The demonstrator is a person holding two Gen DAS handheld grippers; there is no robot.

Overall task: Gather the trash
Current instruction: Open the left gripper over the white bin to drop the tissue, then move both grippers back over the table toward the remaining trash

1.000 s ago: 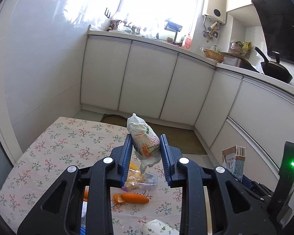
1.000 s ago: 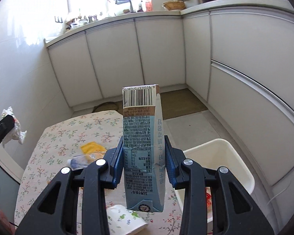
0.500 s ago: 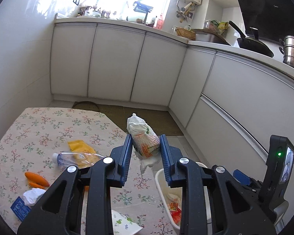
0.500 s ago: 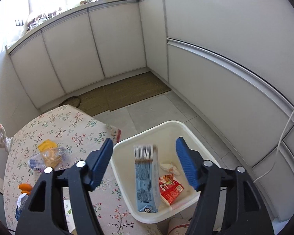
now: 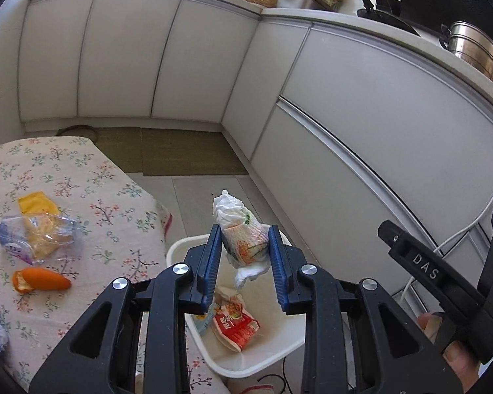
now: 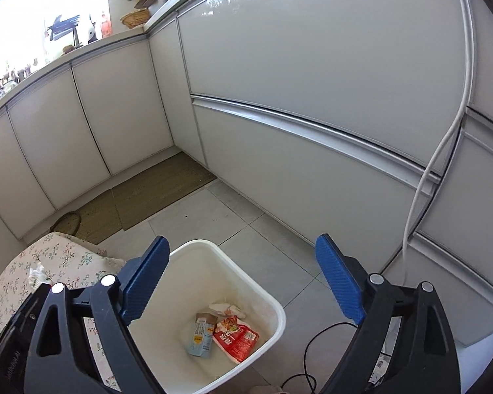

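Note:
My left gripper (image 5: 244, 239) is shut on a crumpled white wrapper with orange print (image 5: 243, 238) and holds it over the white trash bin (image 5: 177, 249). A red packet (image 5: 235, 325) lies in the bin. My right gripper (image 6: 241, 282) is open and empty above the same bin (image 6: 272, 298), which holds the blue carton (image 6: 200, 335), the red packet (image 6: 236, 336) and a white scrap (image 6: 225, 308). On the floral table (image 5: 82, 177) lie a crushed plastic bottle (image 5: 33, 236), a yellow wrapper (image 5: 33, 202) and orange peel (image 5: 41, 280).
White kitchen cabinets (image 6: 312, 164) wrap around the floor close behind the bin. A brown mat (image 6: 154, 190) lies on the tiles. A white cable (image 6: 443, 151) hangs down at the right and a black cable (image 6: 312, 344) lies by the bin. The table's corner (image 6: 65, 256) touches the bin's left side.
My right gripper opened and dropped the blue carton, which now lies in the bin. My left gripper swung right from the table to above the bin, still holding the wrapper.

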